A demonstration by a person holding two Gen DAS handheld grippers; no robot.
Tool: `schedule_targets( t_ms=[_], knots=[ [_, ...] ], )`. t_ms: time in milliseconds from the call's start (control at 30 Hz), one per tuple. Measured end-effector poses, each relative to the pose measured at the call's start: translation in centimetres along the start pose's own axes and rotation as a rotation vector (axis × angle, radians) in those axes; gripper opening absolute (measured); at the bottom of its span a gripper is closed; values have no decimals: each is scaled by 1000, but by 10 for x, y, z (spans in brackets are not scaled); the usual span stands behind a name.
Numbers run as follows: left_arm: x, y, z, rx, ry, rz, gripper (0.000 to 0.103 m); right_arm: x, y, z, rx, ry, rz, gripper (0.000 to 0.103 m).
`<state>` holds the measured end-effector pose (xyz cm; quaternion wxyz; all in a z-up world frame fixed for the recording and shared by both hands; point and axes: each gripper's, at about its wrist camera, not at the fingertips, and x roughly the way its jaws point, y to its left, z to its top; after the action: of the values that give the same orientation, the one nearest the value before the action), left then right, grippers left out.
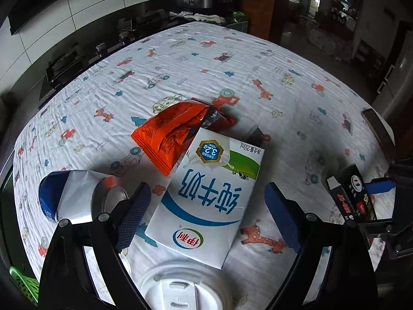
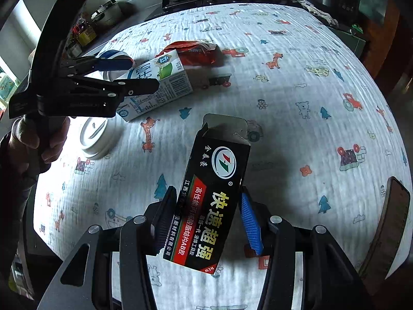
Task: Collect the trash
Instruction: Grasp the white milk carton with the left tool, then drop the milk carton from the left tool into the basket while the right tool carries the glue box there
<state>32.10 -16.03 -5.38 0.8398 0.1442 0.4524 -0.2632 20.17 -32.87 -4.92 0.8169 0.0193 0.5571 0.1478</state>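
Observation:
My left gripper (image 1: 207,206) is open, its fingers on either side of a white milk carton (image 1: 206,196) that lies flat on the tablecloth. An orange snack wrapper (image 1: 170,134) lies just beyond the carton, a crushed blue and silver can (image 1: 77,196) to its left, and a white cup lid (image 1: 185,286) close below. My right gripper (image 2: 204,217) is shut on a black glue box (image 2: 209,199) with an open top flap, held above the cloth. The same box shows at the right edge of the left wrist view (image 1: 353,199). The milk carton (image 2: 160,85) and left gripper (image 2: 124,77) show in the right wrist view.
A white tablecloth with cartoon prints (image 1: 232,59) covers the table. A dark stove and counter (image 1: 67,64) run along the far left edge. A brown chair back (image 2: 389,222) stands at the table's right edge. A green basket (image 1: 23,284) shows at the lower left.

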Motion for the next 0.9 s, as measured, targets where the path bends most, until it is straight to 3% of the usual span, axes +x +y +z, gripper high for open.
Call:
schedule_targets(
  t_ms=[300, 533, 900],
  knots=[
    [19, -5, 1, 13, 38, 26, 87, 4, -10, 0, 7, -4, 11, 48],
    [16, -14, 2, 51, 21, 58, 73, 4, -9, -1, 6, -7, 14, 48],
    [-15, -18, -4, -5, -44, -10, 70, -6, -2, -2, -9, -31, 18, 48]
  ],
)
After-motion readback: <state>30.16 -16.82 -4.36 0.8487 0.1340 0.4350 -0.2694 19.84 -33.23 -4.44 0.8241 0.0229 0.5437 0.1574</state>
